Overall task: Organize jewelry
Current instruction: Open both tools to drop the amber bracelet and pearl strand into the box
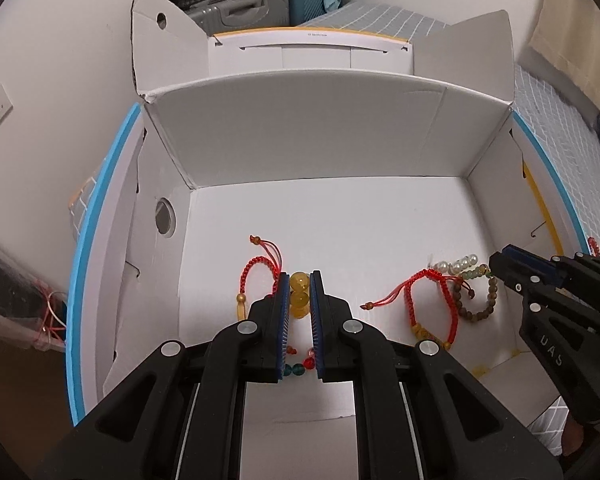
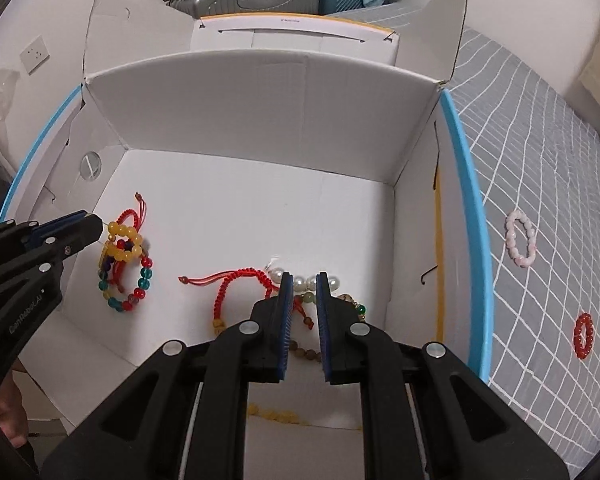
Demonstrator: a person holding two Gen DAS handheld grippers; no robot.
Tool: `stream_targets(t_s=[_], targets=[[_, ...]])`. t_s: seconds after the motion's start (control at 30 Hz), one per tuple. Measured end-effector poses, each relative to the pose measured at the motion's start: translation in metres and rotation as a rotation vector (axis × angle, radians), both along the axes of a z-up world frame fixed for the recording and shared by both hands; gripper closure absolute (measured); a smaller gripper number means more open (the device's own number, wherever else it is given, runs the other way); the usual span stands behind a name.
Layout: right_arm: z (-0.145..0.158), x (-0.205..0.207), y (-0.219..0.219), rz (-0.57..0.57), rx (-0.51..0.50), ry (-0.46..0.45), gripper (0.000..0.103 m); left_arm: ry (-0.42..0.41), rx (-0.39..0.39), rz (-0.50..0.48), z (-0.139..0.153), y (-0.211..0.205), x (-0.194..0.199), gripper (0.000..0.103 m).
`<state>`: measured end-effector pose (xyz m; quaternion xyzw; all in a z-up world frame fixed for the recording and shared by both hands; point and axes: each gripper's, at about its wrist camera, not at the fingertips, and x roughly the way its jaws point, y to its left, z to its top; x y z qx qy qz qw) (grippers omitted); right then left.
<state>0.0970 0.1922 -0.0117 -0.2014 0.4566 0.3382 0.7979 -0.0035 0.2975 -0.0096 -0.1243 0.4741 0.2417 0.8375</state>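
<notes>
Black left gripper (image 1: pixel 299 280) hangs low in a white cardboard box (image 1: pixel 300 128), its blue pads slightly apart around a yellow bead bracelet (image 1: pixel 299 294) at 12 o'clock, contact unclear. At 3 o'clock the right gripper (image 2: pixel 303 285), jaws slightly parted, hovers over a pearl bracelet (image 2: pixel 300 280). Beads look light, slick and floppy; pinching across one strand seems safest.
</notes>
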Motion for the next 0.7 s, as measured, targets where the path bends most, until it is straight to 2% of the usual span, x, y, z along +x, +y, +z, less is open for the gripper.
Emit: stream_targets(t_s=[0.07, 0.13, 0.17, 0.2, 0.27, 0.3, 0.4, 0.43, 0.53, 0.57, 0.63, 0.7], targets=[[0.000, -0.001, 0.000, 0.006, -0.001, 0.003, 0.090, 0.003, -0.003, 0.003, -0.001, 0.000, 0.000, 0.092], [0.002, -0.003, -0.001, 0.007, 0.011, 0.004, 0.069, -0.001, -0.004, 0.001, 0.000, 0.000, -0.001, 0.091], [0.004, -0.005, -0.001, 0.007, 0.019, 0.000, 0.065, -0.002, -0.001, 0.003, 0.001, 0.000, -0.002, 0.089], [0.006, -0.006, -0.002, 0.011, 0.030, 0.000, 0.062, -0.003, -0.002, 0.005, 0.002, 0.000, -0.002, 0.085], [0.011, -0.009, -0.003, 0.017, 0.040, -0.010, 0.059, -0.011, -0.005, 0.012, 0.003, 0.001, -0.003, 0.065], [0.013, -0.010, -0.003, 0.019, 0.045, -0.018, 0.056, -0.015, -0.003, 0.018, 0.005, 0.002, -0.003, 0.061], [0.024, -0.013, -0.007, 0.007, 0.075, -0.063, 0.029, -0.033, 0.008, 0.024, 0.011, 0.003, -0.006, 0.050], [0.030, -0.013, -0.012, -0.001, 0.105, -0.076, 0.027, -0.039, 0.012, 0.027, 0.014, 0.003, -0.007, 0.043], [0.040, -0.011, -0.018, -0.013, 0.124, -0.096, 0.025, -0.063, 0.019, 0.028, 0.020, 0.003, -0.008, 0.032], [0.043, -0.011, -0.021, -0.019, 0.127, -0.113, 0.021, -0.076, 0.028, 0.030, 0.024, 0.002, -0.009, 0.028], [0.049, -0.008, -0.028, -0.037, 0.137, -0.135, 0.015, -0.097, 0.041, 0.023, 0.030, -0.001, -0.009, 0.023], [0.051, -0.003, -0.034, -0.057, 0.146, -0.144, 0.014, -0.118, 0.048, 0.013, 0.034, -0.005, -0.008, 0.020]])
